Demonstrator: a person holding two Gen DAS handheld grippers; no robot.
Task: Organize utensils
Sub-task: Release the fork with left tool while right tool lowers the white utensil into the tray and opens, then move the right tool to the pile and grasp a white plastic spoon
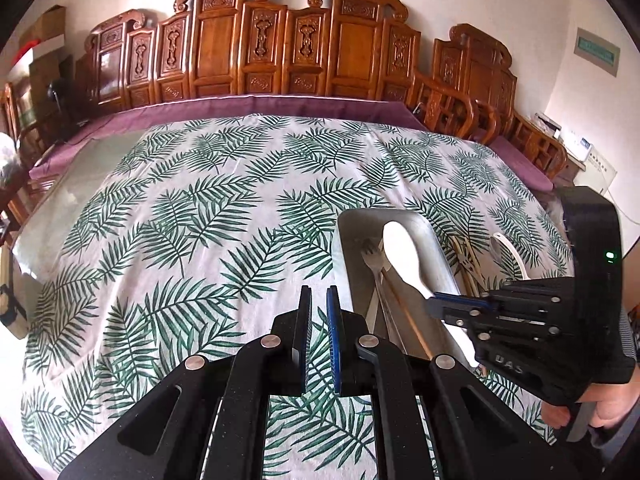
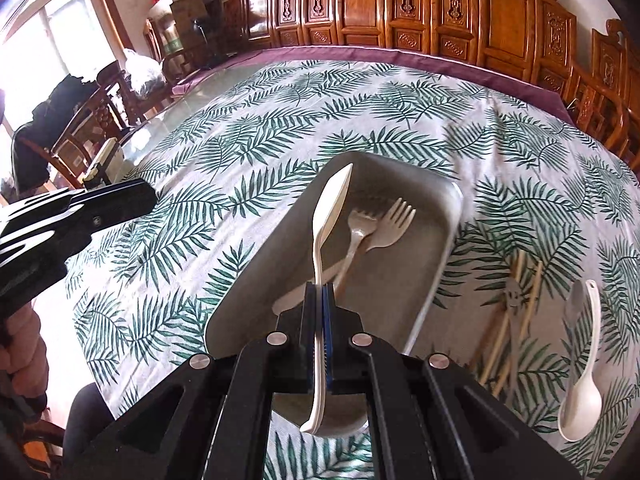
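A grey metal tray [image 2: 440, 248] lies on the leaf-print tablecloth; it also shows in the left wrist view [image 1: 438, 248]. Two forks [image 2: 384, 224] and a chopstick [image 1: 404, 312] lie in it. My right gripper [image 2: 319, 296] is shut on a white plastic spoon [image 2: 330, 208] and holds it over the tray; the right gripper shows in the left wrist view [image 1: 434, 304] with the spoon [image 1: 400, 252]. My left gripper [image 1: 319, 300] is empty with a narrow gap between its pads, left of the tray.
Right of the tray lie chopsticks [image 2: 516, 300], a metal utensil with a smiley face [image 2: 514, 294] and a white ladle spoon [image 2: 582, 392]. Carved wooden chairs [image 1: 256, 40] line the table's far side. A glass table edge [image 1: 68, 184] shows at left.
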